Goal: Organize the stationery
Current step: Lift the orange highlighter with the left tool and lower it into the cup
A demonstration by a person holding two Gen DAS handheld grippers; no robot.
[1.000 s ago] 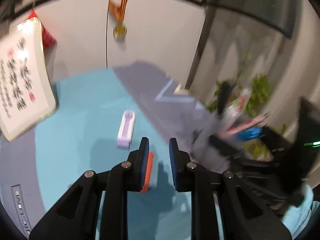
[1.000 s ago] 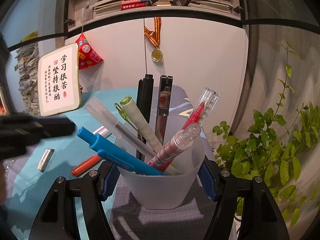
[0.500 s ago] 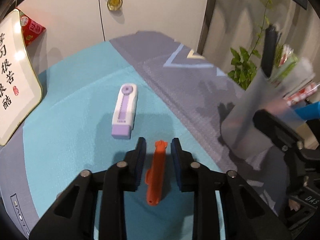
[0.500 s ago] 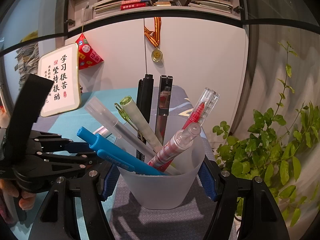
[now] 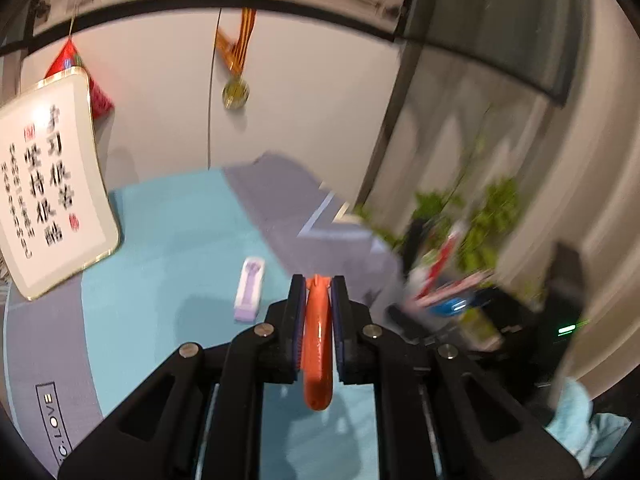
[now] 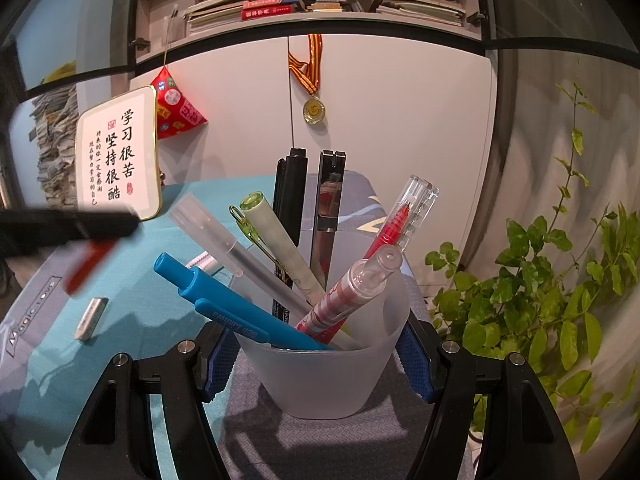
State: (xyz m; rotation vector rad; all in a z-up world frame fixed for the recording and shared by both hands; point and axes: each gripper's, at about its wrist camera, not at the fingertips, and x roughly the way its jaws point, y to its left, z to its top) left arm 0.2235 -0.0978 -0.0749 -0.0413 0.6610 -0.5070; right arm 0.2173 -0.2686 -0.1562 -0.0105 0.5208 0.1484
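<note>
My left gripper (image 5: 317,292) is shut on an orange pen (image 5: 317,344) and holds it above the blue mat (image 5: 168,264). The pen runs along the fingers. In the right wrist view this gripper is a dark blur (image 6: 68,226) at the left with the pen a red smear (image 6: 86,266). My right gripper (image 6: 320,354) is shut on a frosted plastic cup (image 6: 320,376) that holds several pens upright, among them a blue one (image 6: 224,304). The cup shows blurred at the right of the left wrist view (image 5: 436,292).
A purple-and-white correction tape (image 5: 250,288) lies on the mat; it shows small in the right wrist view (image 6: 91,318). A framed calligraphy sign (image 6: 118,156) leans at the back left. A green plant (image 6: 552,280) stands right of the table edge. White cabinet doors rise behind.
My left gripper came down around the orange pen on the mat, closed on it and lifted it. The right gripper and the cup have not moved.
</note>
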